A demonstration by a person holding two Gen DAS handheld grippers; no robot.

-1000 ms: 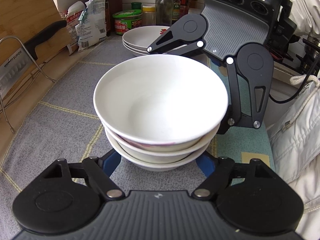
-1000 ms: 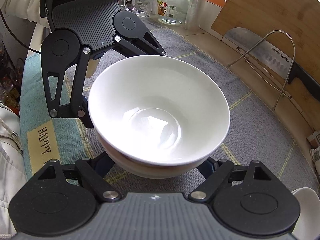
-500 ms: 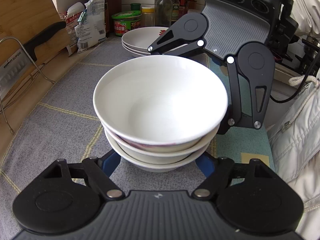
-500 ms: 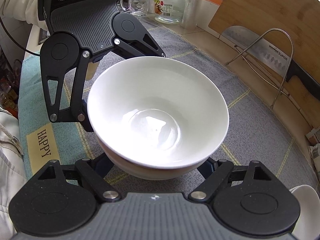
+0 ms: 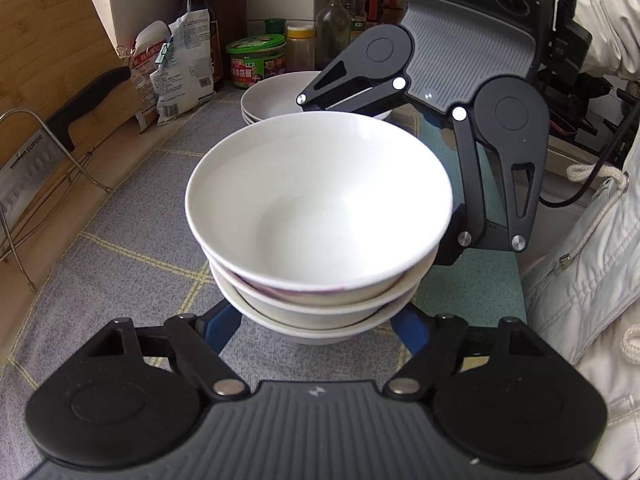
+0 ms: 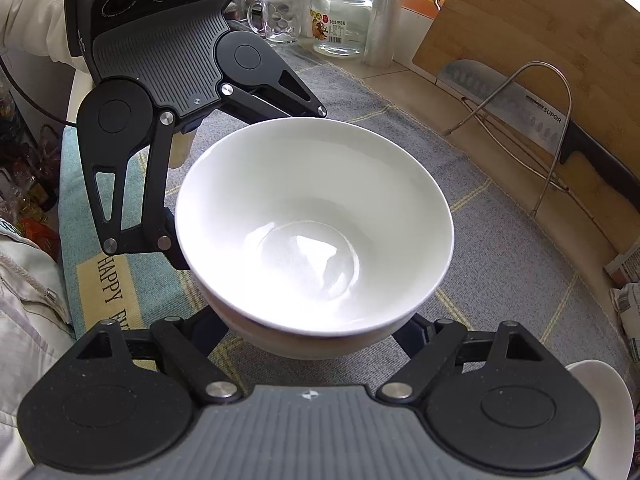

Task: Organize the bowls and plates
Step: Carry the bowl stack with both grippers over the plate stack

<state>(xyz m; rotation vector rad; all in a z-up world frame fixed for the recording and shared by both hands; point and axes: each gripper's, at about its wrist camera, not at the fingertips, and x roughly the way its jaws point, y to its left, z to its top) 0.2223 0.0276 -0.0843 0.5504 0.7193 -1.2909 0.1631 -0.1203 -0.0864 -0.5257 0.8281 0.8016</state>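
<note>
A stack of three white bowls (image 5: 320,200) stands on the grey checked mat (image 5: 120,260), caught between both grippers from opposite sides. My left gripper (image 5: 316,320) is shut on the stack's lowest bowl (image 5: 320,330), and its blue fingers (image 5: 222,324) press against that bowl's sides. My right gripper (image 6: 312,332) faces it and is shut on the upper part of the stack. From there I look into the top bowl (image 6: 312,220). One of the right fingers (image 5: 452,248) shows at the stack's right side, level with the upper rims; the other is hidden behind the bowls.
Stacked white plates (image 5: 272,98) sit behind the bowls, with jars and bottles (image 5: 256,60) beyond. A cleaver in a wire rack (image 5: 24,168) and a wooden board (image 5: 52,60) stand at the left. A person's pale jacket (image 5: 580,260) is on the right. Another white dish (image 6: 600,400) lies close by.
The right wrist view has shifted a little: the mat, the rack and the left gripper have slid down the frame. The top bowl keeps its place between the right fingers. Both grips are unchanged.
</note>
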